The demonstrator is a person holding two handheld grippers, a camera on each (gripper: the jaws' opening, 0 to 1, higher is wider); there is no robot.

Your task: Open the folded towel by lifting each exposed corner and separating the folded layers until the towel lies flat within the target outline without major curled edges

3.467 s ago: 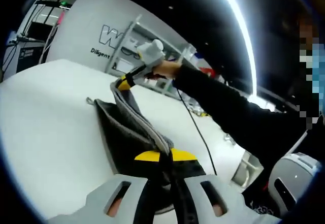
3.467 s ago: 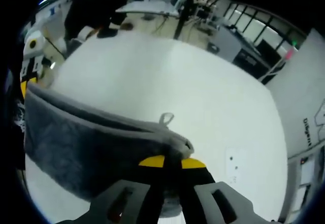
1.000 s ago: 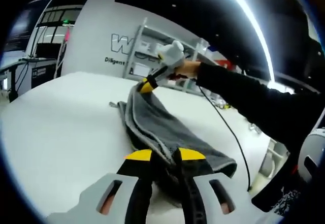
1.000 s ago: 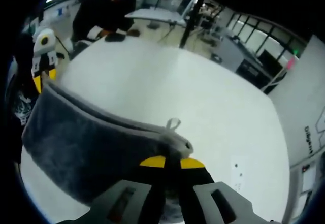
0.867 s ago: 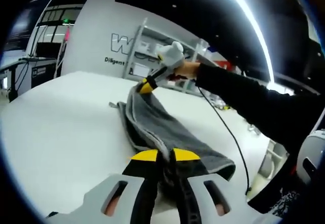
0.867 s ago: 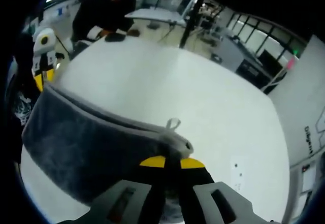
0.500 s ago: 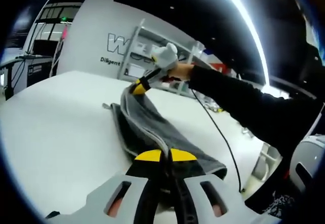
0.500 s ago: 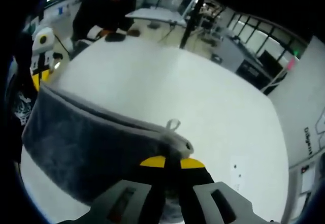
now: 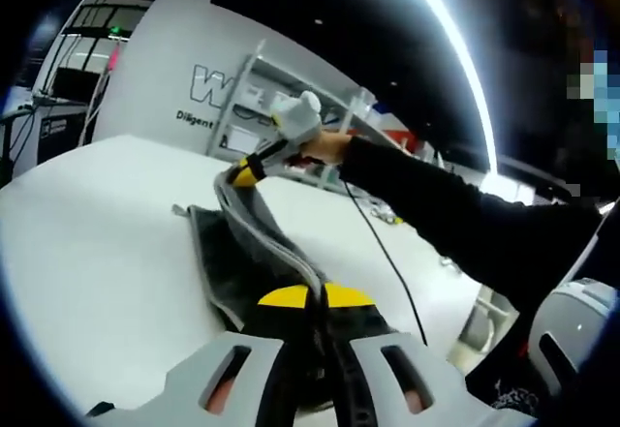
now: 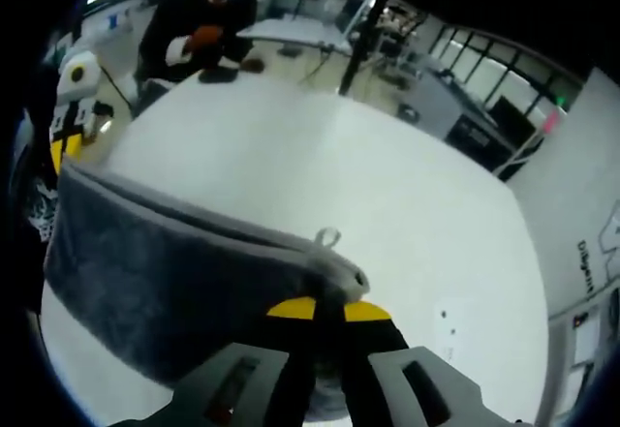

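fluffy grey towel (image 10: 165,282) with hanging loop, both grippers apparently clamped on corners

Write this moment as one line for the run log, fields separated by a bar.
left gripper: shut on towel | right gripper: shut on towel | towel: held up between both, above white table | not yet flat

White table (image 10: 387,204) — bkgd: shelving (image 9: 254,98), seated person (image 10: 199,25).

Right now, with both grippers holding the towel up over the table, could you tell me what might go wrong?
The towel hangs between the left gripper and right gripper, each pinching a thin edge, so a corner could slip out. It sags with layers apparently together; lowered like this, it may land creased or curled on the table.
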